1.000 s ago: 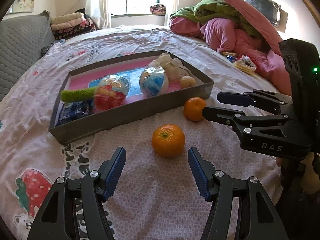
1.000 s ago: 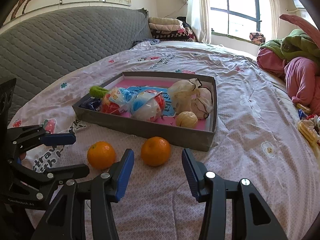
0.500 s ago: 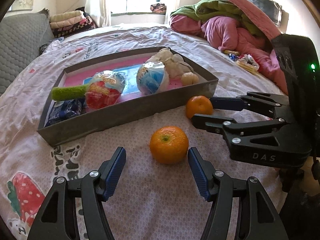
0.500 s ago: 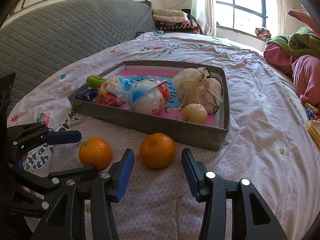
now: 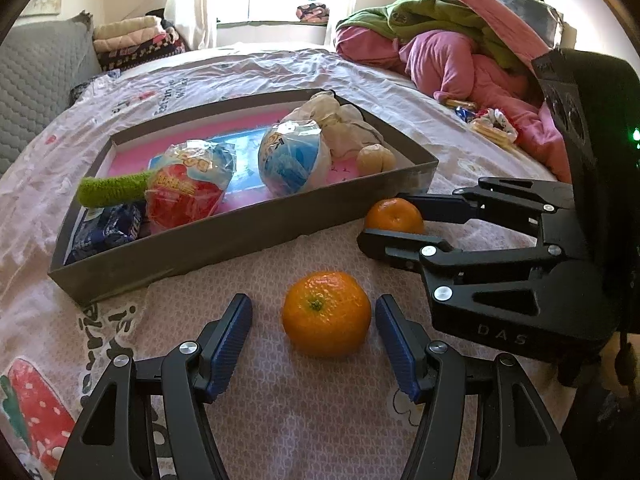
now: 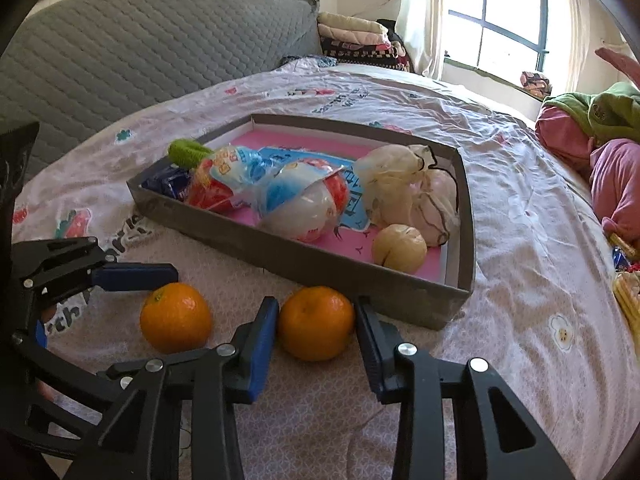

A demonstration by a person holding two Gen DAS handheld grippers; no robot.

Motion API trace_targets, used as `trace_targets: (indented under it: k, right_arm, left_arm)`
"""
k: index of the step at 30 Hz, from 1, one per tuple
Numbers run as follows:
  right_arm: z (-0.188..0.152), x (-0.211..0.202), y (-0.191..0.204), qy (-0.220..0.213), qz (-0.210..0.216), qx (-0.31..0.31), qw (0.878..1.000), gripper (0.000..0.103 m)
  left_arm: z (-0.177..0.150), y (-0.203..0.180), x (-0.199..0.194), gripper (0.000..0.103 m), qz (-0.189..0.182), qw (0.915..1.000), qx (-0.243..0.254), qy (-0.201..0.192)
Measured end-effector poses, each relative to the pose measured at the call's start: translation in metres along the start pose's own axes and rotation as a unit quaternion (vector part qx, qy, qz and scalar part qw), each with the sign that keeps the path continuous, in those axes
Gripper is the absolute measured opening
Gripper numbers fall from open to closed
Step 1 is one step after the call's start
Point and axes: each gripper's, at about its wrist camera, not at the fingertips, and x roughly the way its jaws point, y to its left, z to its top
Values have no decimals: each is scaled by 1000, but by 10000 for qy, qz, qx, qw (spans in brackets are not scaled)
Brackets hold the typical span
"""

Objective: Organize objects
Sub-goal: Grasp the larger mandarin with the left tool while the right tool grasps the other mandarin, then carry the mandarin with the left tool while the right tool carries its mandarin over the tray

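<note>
Two oranges lie on the pink bedsheet in front of a grey cardboard box (image 5: 240, 236). The nearer orange (image 5: 326, 314) sits between the fingers of my left gripper (image 5: 313, 302), which is open, with a clear gap on its left side. The other orange (image 6: 316, 322), close to the box wall (image 6: 320, 264), is between the blue pads of my right gripper (image 6: 316, 304). Its jaws are closing, and both pads meet the fruit's sides. In the left wrist view the right gripper (image 5: 382, 219) reaches in from the right around that orange (image 5: 394, 216).
The box holds two wrapped toy balls (image 5: 188, 184), a green fuzzy stick (image 5: 112, 190), a dark blue packet (image 5: 106, 228), a cloth pouch (image 6: 404, 184) and a pale round fruit (image 6: 398, 246). Pink and green bedding (image 5: 460, 52) and snack packets (image 5: 492, 128) are piled at the right. A grey headboard (image 6: 140, 48) lies behind.
Both grippers have moved forward and down around their oranges. The right gripper's fingers have drawn in from a wide gap to the sides of its orange. The left gripper's gap is unchanged.
</note>
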Motion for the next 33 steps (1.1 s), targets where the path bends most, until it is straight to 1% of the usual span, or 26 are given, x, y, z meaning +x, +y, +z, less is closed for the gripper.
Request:
trace_targets:
  k: [2,4,5,7,16,21,33]
  right_arm:
    - [0,0,-2,-13,39,46,10000,39]
    - [0,-1,-4,-26,80,107,9999,39]
    - [0,-1,-5,-32,102,136,9999,39]
    - [0,-3,-6,-60,113,153,9998,39]
    - [0,-13,-8,-288,198,221,9991,39]
    - [2,-19,-13,-453,345,375,9977,39]
    - [8,-34,-10,-804,524,423,9945,39]
  left_arm:
    - [0,0,0,62,-36,10000,-9,-8]
    - [1,2,0,52,-94,9999,-43,0]
    - [1,2,0,50,-100,9999,-52,0]
    - [1,2,0,41,-171,9998,-67,5]
    - [3,1,-6,40,-128,9999,-56,-65]
    - [6,5,-12,40,-115,9998,-108,-124]
    - [15,15,-33,40,-61,9989,-213,-401]
